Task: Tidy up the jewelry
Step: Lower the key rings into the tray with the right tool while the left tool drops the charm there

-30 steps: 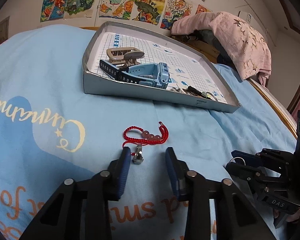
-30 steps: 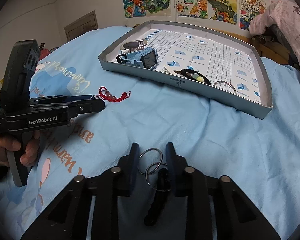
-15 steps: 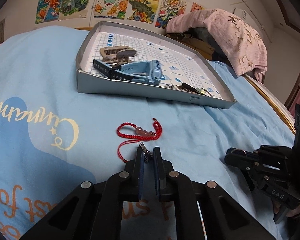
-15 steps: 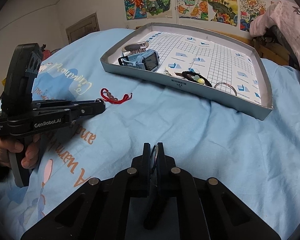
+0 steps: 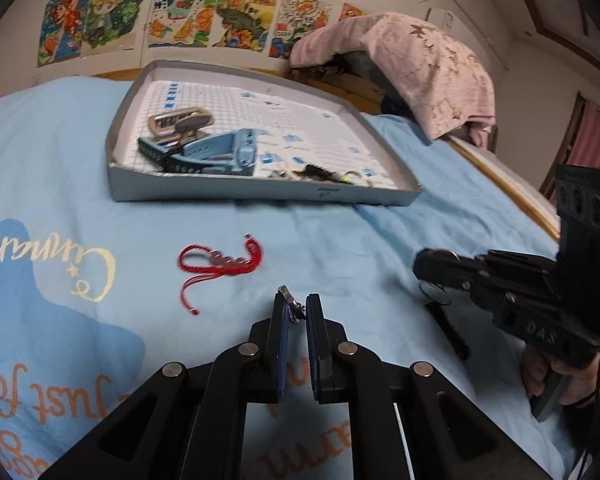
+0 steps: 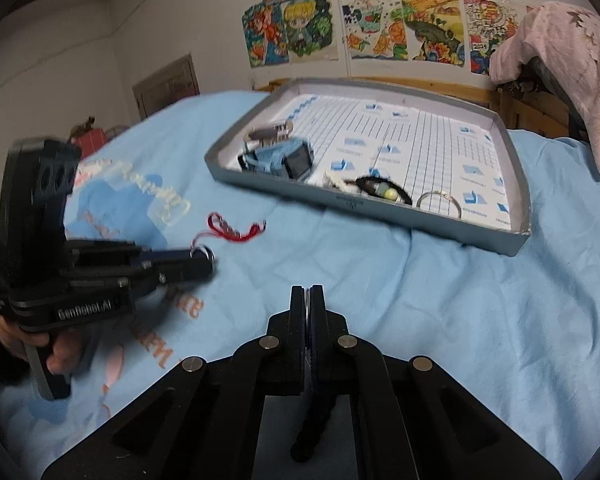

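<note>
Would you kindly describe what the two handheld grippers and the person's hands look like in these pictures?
Both are matte black plastic with silver round pivot pins on their linkage bars. The left gripper has blue pads on the jaws and white "GenRobot.AI" lettering on its side; the right gripper has black jaws and "DAS" embossed on its body. Each has a pistol-style handle and a tall housing with round holes. The hands are bare, and a dark cord trails nearby.

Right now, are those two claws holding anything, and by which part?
Yes. The left claw pinches a small silver clasp by its lower end. The right claw clamps a key ring edge-on by its rim, a black cord hanging below.
</note>
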